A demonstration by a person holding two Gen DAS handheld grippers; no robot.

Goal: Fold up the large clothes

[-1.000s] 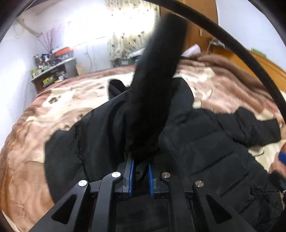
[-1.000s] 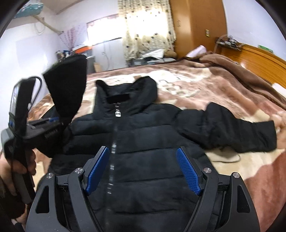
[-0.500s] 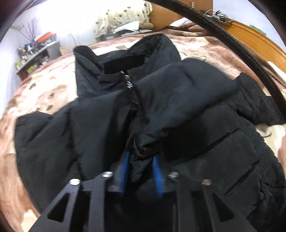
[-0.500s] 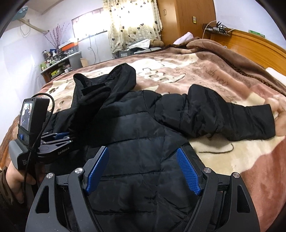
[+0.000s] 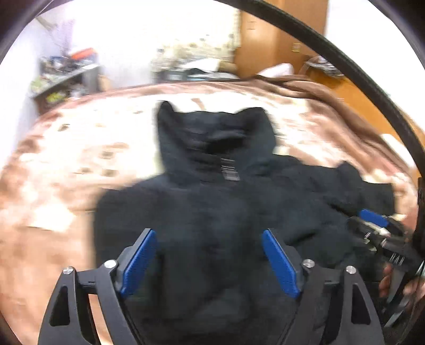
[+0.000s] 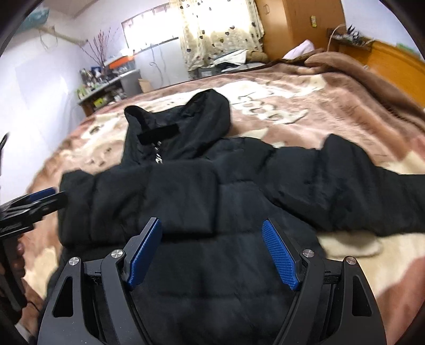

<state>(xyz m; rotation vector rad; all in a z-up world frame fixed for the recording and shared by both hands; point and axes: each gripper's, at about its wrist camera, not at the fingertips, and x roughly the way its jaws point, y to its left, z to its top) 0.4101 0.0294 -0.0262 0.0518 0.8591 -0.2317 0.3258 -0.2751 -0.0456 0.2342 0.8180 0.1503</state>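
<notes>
Here, left tool (image 5: 208, 261) spread wide, empty, right tool (image 6: 212, 254) likewise, above black jacket (image 6: 202, 201).

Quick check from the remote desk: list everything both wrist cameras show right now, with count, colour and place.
Puffer jacket: one, black, hooded, flat on the bed, one sleeve folded across its chest, the other stretched out sideways.
Blanket: one, brown and cream, covering the bed.
Headboard: one, orange wood, far right.
Wardrobe: one, orange wood, back wall.
Curtain: one, cream with dark hearts, over the window.
Shelf: one, cluttered, far left by the wall.
Left gripper: black with blue fingers, open, empty, over the jacket.
Right gripper: black with blue fingers, open, empty, over the jacket's lower front.
</notes>
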